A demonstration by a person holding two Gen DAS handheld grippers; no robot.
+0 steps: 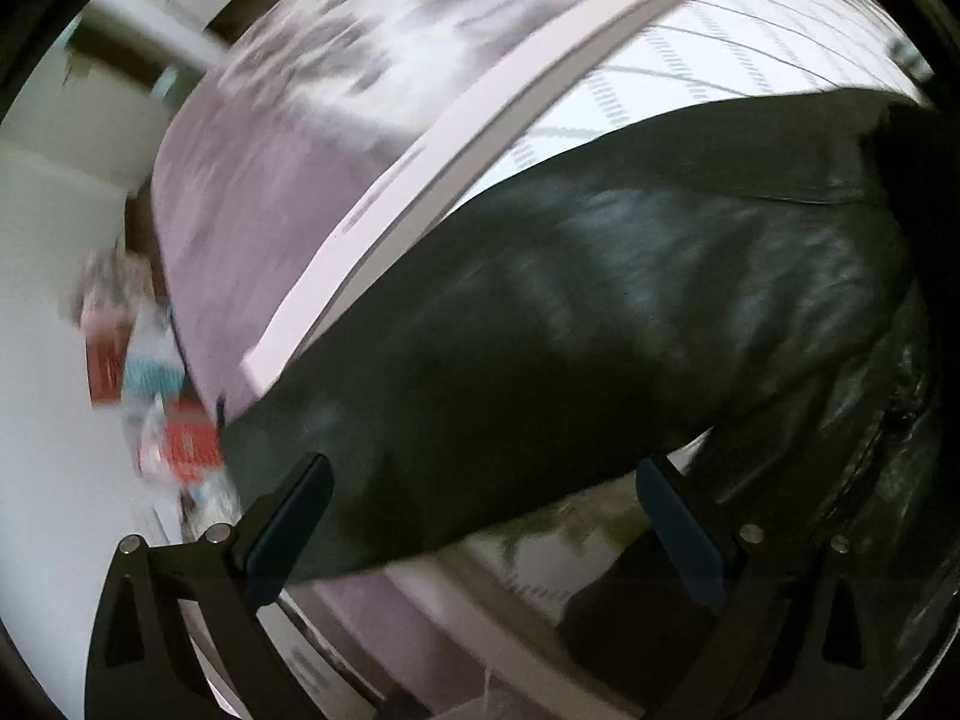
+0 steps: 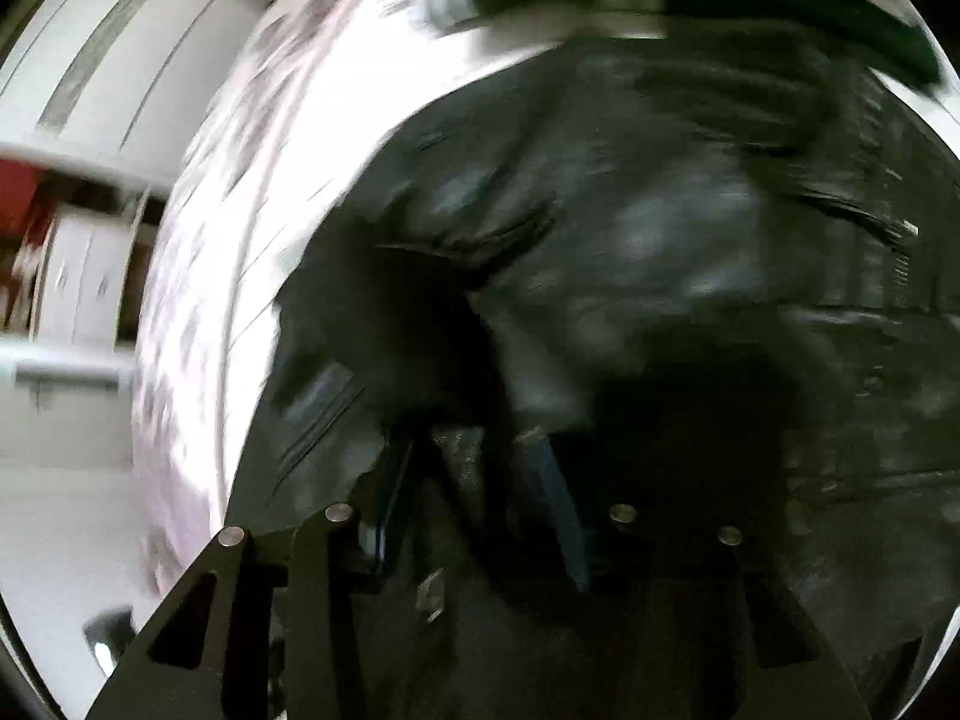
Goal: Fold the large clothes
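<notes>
A black leather jacket (image 1: 600,312) lies on a bed with a white and lilac cover (image 1: 252,192). In the left wrist view my left gripper (image 1: 480,480) is open, its two blue-padded fingers (image 1: 288,516) spread wide over the jacket's lower edge, touching nothing I can see. In the right wrist view the jacket (image 2: 630,228) fills most of the frame. My right gripper (image 2: 474,480) is closed down on a fold of the jacket's leather, which bunches between its fingers. Both views are blurred by motion.
The bed's white patterned sheet (image 1: 750,48) shows beyond the jacket. Red and teal items (image 1: 156,396) lie on the floor left of the bed. White furniture (image 2: 78,300) and something red (image 2: 18,192) stand beside the bed in the right wrist view.
</notes>
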